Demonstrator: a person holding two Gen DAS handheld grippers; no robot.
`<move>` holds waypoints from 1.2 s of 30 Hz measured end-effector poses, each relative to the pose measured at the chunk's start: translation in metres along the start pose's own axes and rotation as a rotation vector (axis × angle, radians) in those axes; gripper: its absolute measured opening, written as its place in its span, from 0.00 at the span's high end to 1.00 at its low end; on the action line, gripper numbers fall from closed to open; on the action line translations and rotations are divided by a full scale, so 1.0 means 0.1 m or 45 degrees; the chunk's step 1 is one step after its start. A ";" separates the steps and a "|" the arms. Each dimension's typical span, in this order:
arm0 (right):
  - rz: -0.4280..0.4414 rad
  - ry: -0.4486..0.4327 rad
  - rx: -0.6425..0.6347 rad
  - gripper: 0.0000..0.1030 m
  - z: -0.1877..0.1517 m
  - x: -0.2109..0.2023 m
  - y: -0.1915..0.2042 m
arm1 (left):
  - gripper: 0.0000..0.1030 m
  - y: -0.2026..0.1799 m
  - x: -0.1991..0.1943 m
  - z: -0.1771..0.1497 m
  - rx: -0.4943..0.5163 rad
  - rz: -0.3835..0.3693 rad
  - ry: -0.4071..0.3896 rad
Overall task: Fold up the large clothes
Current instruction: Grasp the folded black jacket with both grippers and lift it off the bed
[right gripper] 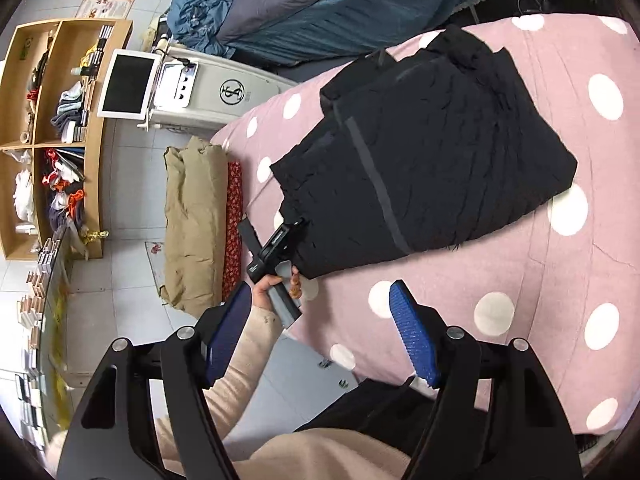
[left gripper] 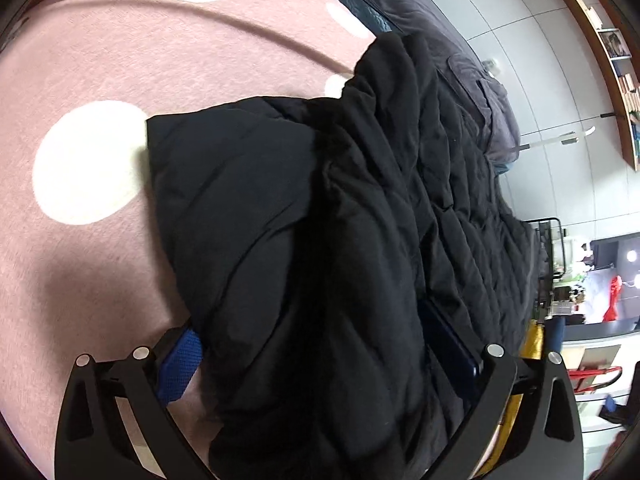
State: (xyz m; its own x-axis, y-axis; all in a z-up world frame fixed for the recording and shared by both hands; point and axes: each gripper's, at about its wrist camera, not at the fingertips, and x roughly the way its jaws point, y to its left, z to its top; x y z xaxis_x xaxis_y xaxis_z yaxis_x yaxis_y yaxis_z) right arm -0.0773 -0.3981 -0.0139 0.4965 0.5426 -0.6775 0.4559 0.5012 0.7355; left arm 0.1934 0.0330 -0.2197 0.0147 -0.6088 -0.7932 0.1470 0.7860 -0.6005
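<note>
Two grippers: your left gripper [right gripper: 294, 226] was clamped on the jacket [right gripper: 432, 152] hem at the bed [right gripper: 520, 280] edge; right gripper [right gripper: 320, 332] hung apart, empty, jacket lying lengthwise ahead

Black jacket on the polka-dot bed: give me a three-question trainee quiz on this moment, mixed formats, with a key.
1. True or false: the right gripper holds a fold of the black jacket.
2. Which gripper has jacket fabric between its fingers? A) left gripper B) right C) both
3. Fill in: the jacket lies on a pink blanket with white ____.

Key:
1. False: its jaws are open and empty, short of the jacket.
2. A, though the grip itself is hidden by fabric.
3. dots
</note>
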 end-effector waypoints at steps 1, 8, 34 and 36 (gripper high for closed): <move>-0.012 -0.024 -0.011 0.31 0.00 0.00 -0.03 | 0.06 -0.03 -0.02 0.05 0.001 -0.011 0.004; -0.096 -0.143 -0.090 0.31 0.16 0.26 -0.53 | 0.06 -0.28 0.13 0.08 0.112 0.069 0.041; -0.203 0.047 -0.089 0.25 1.93 1.46 -2.41 | 0.05 -0.36 0.37 0.19 0.108 0.178 0.129; -0.101 0.026 -0.049 0.20 1.96 1.50 -2.50 | 0.05 -0.36 0.38 0.20 0.114 0.186 0.134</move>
State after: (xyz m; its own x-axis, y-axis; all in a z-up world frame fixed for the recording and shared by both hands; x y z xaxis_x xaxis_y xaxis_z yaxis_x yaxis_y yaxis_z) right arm 0.0279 -0.5739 -0.2987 0.4445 0.5134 -0.7341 0.4646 0.5685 0.6789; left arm 0.2080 -0.0206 -0.2259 -0.0605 -0.4706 -0.8803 0.2384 0.8496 -0.4706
